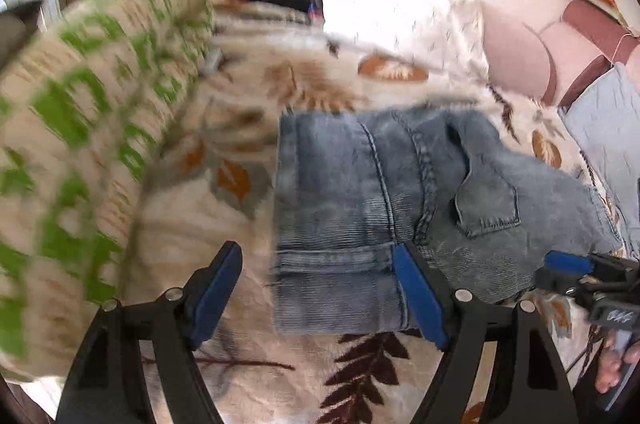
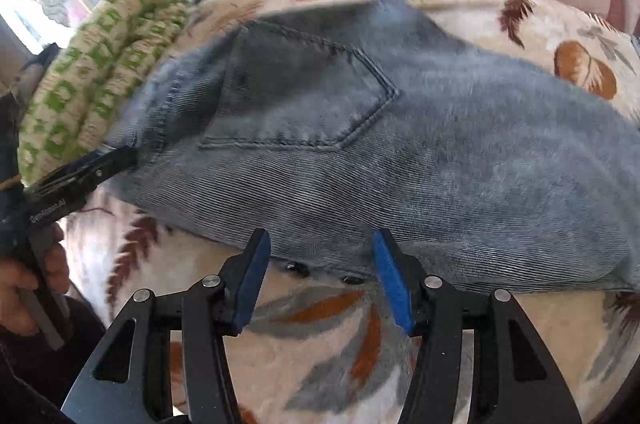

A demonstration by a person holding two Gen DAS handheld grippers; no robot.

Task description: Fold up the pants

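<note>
The folded pants (image 1: pixel 400 191) — faded blue denim, back pocket (image 2: pixel 296 95) facing up — lie on a cream blanket (image 1: pixel 224 232) printed with orange, grey and dark red leaves. In the left wrist view the left gripper (image 1: pixel 318 264) stands wide apart, holding nothing: its left finger sits over bare blanket just beside the denim's edge, while its right blue pad (image 1: pixel 418 294) lies against the hem end of the bundle, so the cloth's near corner falls between the two fingers. In the right wrist view the right gripper (image 2: pixel 320 244) is also spread wide and empty, its fingertips at the near edge of the denim, where two small dark rivets (image 2: pixel 352 279) show just below the fold. The pants stretch away from it, up and to the right. A green-and-cream patterned cushion (image 2: pixel 104 71) rests at the far left end of the denim, close to or touching it — blur hides which. A pale pillow (image 1: pixel 400 23) lies beyond the pants.
</note>
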